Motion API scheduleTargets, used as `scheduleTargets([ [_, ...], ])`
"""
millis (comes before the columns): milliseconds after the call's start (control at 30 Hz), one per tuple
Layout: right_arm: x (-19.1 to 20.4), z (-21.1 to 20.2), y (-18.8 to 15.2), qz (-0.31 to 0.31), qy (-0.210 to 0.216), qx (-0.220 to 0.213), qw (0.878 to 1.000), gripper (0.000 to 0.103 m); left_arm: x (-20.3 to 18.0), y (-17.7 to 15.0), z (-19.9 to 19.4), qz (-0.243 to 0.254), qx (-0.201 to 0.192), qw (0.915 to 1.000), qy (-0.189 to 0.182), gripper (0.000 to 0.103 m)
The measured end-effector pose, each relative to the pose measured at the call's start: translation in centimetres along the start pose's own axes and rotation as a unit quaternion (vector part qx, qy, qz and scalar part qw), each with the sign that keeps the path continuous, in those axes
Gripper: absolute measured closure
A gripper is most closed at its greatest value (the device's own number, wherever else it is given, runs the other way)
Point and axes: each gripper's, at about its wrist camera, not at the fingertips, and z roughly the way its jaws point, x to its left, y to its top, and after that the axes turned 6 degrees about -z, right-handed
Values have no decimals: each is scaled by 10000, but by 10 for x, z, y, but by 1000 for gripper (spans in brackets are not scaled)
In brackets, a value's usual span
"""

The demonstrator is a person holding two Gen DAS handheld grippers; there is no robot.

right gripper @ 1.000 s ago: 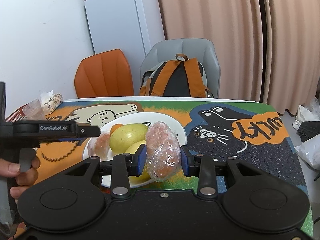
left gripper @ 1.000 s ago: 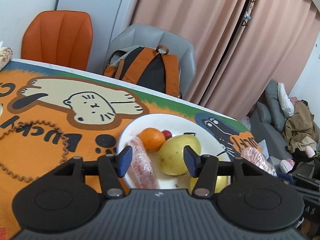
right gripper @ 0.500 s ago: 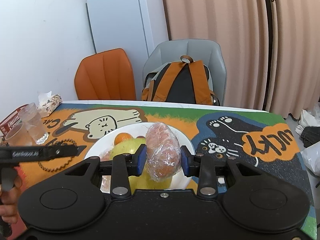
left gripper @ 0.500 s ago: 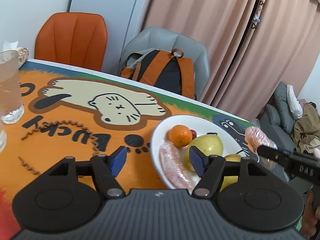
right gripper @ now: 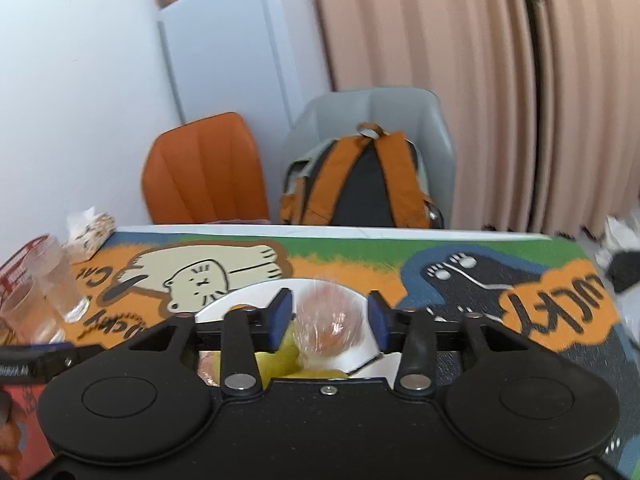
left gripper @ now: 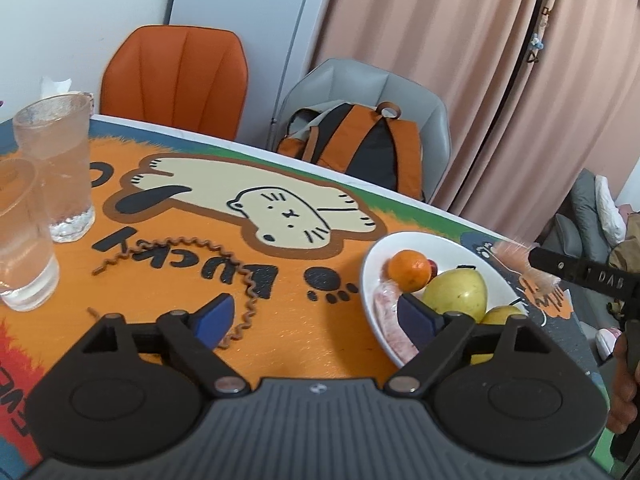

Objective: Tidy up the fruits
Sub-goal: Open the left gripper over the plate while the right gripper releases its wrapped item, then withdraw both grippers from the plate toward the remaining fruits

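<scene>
Between the right gripper's point(right gripper: 329, 322) opening jaws, wrapped fruit point(right gripper: 329, 326) drops onto the near-full plate point(left gripper: 370, 276); left gripper point(left gripper: 316, 316) opening, empty.

Cartoon-printed table point(left gripper: 304, 344), set with glasses and a plate.

Two glasses point(left gripper: 60, 168) stand near its left edge; the white plate point(left gripper: 370, 280) sits mid-table.

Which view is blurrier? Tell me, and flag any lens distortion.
Right wrist view: soft all over, with the wrapped fruit smeared and the fridge leaning from the fisheye. Left wrist view: mostly sharp, with the orange and the glasses crisp and blur only on the wrapped fruit at the right edge; the table edge bows and the curtain curves.
</scene>
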Motion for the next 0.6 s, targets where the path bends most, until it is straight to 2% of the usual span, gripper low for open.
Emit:
scheduleTargets([
  [167, -4, -11, -8, 91, 24, 75, 9999, 59, 1, -5, -2, 50, 59, 10000, -12, 9],
  [267, -3, -21, -14, 85, 3, 108, 9999, 58, 2, -9, -3, 39, 102, 9999, -29, 7],
  [400, -2, -32, -22, 122, 27, 167, 9998, 52, 0, -14, -8, 65, 112, 9999, -82, 6],
  [600, 2, -46, -30, 123, 132, 246, 9995, 50, -4, -21, -16, 111, 124, 9997, -170, 5],
])
